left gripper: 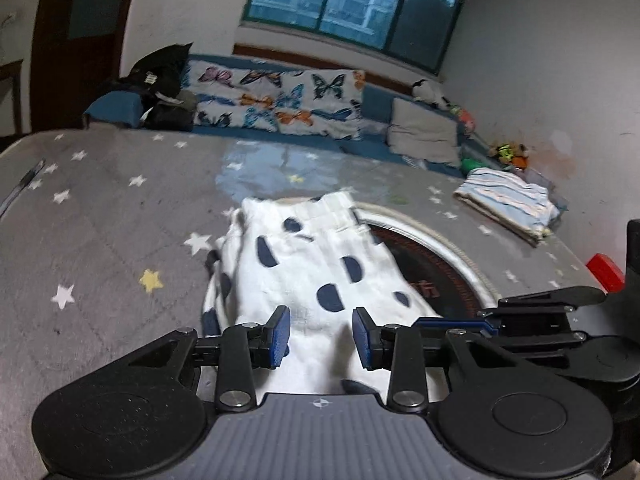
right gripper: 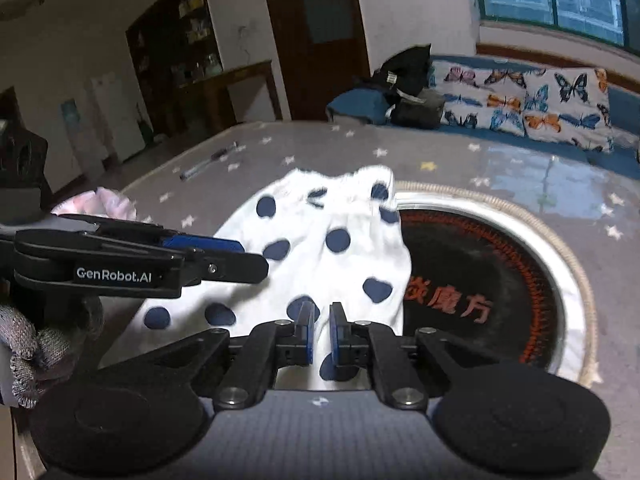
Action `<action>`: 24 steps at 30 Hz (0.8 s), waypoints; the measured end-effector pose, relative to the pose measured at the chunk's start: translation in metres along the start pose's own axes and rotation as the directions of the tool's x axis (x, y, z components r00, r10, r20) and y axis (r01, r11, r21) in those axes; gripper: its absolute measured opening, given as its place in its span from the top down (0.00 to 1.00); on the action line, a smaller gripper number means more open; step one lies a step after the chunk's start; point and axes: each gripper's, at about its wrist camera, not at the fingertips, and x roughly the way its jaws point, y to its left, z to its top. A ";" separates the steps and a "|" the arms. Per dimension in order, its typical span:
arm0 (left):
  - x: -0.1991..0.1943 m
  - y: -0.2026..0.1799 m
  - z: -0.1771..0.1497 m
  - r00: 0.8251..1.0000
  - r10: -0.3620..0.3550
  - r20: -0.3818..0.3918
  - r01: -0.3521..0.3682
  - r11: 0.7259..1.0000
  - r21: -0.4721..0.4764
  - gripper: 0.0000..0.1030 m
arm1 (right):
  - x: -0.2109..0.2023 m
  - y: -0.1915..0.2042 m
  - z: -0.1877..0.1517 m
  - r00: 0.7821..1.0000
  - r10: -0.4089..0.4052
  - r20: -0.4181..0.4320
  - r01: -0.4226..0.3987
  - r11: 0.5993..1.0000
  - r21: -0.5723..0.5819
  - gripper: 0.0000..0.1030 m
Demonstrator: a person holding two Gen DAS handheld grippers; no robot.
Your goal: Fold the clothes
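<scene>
The white, navy-dotted garment lies on the star-print table cover, its right edge overlapping the round black hob. The left gripper stands with fingers apart over the near hem; the right gripper pinches that hem. Bare cover lies to the left; a folded striped cloth sits well apart at the right edge.

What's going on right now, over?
Left gripper open over the polka-dot garment. Right gripper nearly shut on its near edge. Garment partly overlaps the round cooktop.
</scene>
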 end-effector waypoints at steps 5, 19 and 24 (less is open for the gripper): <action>0.001 0.009 -0.006 1.000 0.020 -0.007 -0.020 1.000 0.000 0.65 | -0.001 -0.018 -0.009 0.999 -0.048 -0.023 0.048 0.998 0.039 0.92; -0.031 -0.021 -0.017 0.999 -0.047 0.022 0.045 0.997 0.063 0.63 | -0.035 0.008 -0.018 0.999 -0.012 0.031 0.014 0.998 -0.060 0.87; -0.031 -0.025 -0.034 0.999 -0.034 -0.019 0.035 0.996 0.078 0.64 | -0.036 0.026 -0.031 1.000 0.008 0.000 -0.008 0.992 -0.125 0.85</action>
